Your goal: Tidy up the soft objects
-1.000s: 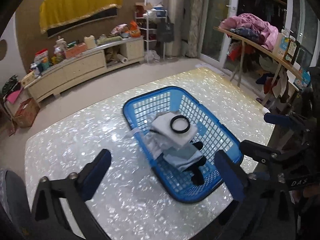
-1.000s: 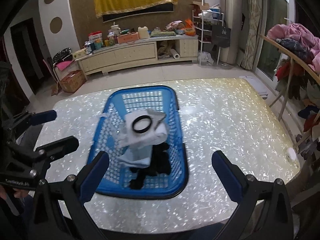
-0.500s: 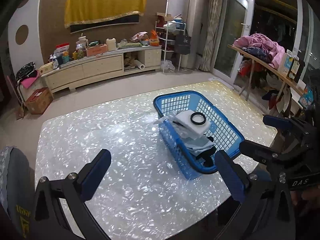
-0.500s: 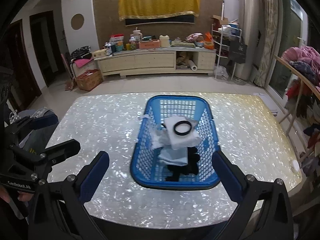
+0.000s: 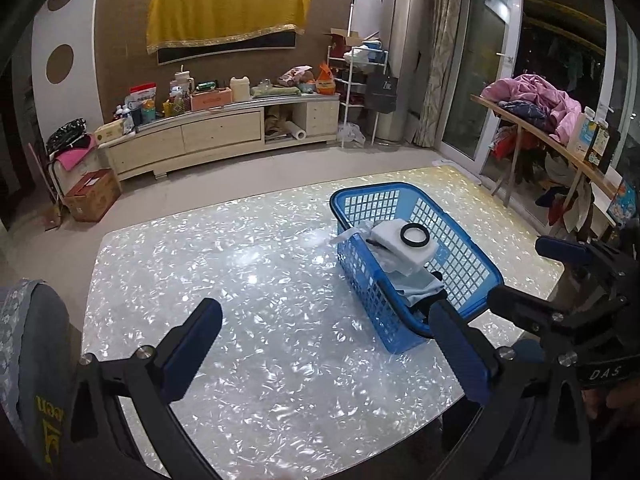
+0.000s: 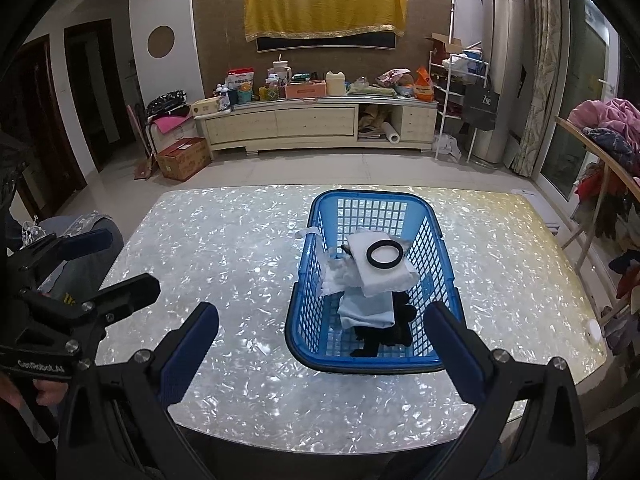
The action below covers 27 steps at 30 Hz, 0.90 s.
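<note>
The left gripper (image 5: 324,344) hangs above the worktop (image 5: 248,280) with its blue-padded fingers (image 5: 192,344) spread wide and nothing between them. Its right finger overlaps the near corner of the basket (image 5: 472,264) in this view, though whether it touches the rim cannot be told. The right gripper (image 6: 320,344) is likewise spread wide and empty, held over the near edge of the worktop (image 6: 224,240), its fingers (image 6: 452,348) framing the near end of the basket (image 6: 444,276).

The blue basket stands on the right half of the pearly worktop. Inside it lies a pile of soft things: a white folded cloth (image 6: 384,276) on top with a black ring (image 6: 383,255) resting on it, a pale blue cloth (image 6: 366,310) beneath, and a black cloth (image 6: 384,334) at the near end. A strip of white fabric (image 6: 306,234) hangs over the basket's left rim.

Each gripper shows at the edge of the other's view, well apart across the worktop's near side.
</note>
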Motion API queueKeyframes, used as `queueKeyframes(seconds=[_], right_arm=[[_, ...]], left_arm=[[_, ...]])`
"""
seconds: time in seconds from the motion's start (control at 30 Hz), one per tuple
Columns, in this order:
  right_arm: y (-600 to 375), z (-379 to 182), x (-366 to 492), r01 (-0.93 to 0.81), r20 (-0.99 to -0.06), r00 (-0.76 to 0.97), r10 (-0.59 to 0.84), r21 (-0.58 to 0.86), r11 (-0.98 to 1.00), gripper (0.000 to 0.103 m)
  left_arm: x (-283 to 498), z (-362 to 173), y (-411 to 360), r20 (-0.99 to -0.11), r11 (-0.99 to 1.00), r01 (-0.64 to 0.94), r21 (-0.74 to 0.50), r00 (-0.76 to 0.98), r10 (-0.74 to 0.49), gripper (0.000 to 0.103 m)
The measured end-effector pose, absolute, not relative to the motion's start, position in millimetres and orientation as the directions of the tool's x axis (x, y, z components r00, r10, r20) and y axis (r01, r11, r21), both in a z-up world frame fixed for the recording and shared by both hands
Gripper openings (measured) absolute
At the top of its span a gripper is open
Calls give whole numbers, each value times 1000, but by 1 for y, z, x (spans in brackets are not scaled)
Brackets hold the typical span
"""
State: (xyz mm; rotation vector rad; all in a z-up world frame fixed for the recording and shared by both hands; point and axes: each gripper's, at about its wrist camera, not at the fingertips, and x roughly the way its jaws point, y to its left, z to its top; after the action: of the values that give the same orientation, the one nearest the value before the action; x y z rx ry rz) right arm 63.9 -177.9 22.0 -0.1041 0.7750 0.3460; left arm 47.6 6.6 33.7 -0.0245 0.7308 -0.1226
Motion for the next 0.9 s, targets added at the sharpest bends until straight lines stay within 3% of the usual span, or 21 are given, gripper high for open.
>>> queueKeyframes(seconds=[0.9], right_arm=[[-180, 23, 59, -359, -693, 661, 288, 44, 932, 103]], left_arm=[[39, 40, 5, -648, 994, 97, -51, 754, -107, 103]])
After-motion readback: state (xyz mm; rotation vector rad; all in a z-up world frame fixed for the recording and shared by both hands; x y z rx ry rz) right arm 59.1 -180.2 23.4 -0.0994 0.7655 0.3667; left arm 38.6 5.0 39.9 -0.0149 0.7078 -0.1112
